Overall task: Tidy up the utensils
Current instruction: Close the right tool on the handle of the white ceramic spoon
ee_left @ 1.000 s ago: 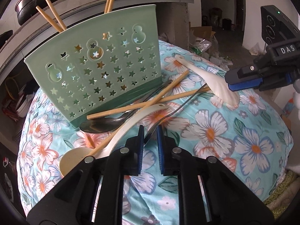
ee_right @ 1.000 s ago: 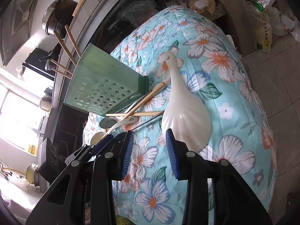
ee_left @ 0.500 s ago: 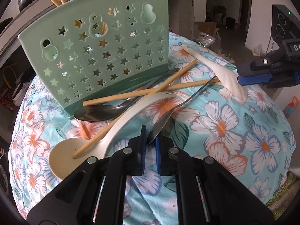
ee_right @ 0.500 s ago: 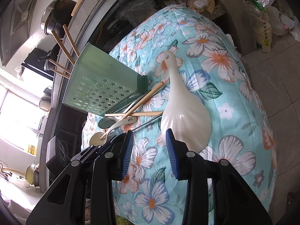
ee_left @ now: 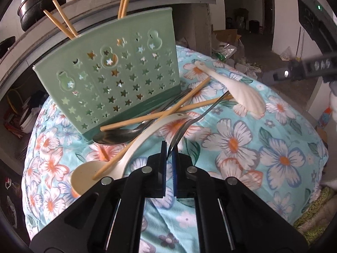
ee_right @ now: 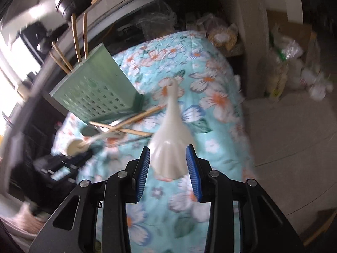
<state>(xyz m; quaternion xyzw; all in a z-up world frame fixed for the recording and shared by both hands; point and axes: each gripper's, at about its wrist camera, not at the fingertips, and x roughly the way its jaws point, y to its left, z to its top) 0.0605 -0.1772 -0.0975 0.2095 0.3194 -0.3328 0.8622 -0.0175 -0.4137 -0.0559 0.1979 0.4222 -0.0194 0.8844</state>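
From your left wrist view, your left hand-held gripper (ee_left: 169, 147) is clamped on the bowl end of a metal fork (ee_left: 198, 116), its pads nearly together with the metal between them. The fork's handle runs ahead and to the right, crossing the pile of chopsticks (ee_left: 168, 111), a steel spoon (ee_left: 118, 136) and a cream ladle (ee_left: 126, 154) just ahead. The green utensil holder (ee_left: 113, 80) stands beyond them on the floral-clothed table (ee_left: 273, 158), with chopsticks already in it. I judge the step is lifting the fork free; next, raise it clear of the pile and carry it up over the holder's rim.

From your right wrist view, which is blurred, your right hand-held gripper (ee_right: 168, 162) is spread wide, jaws either side of the broad end of the white rice paddle (ee_right: 171, 143). Whether the pads touch it I cannot tell. Close on it next.
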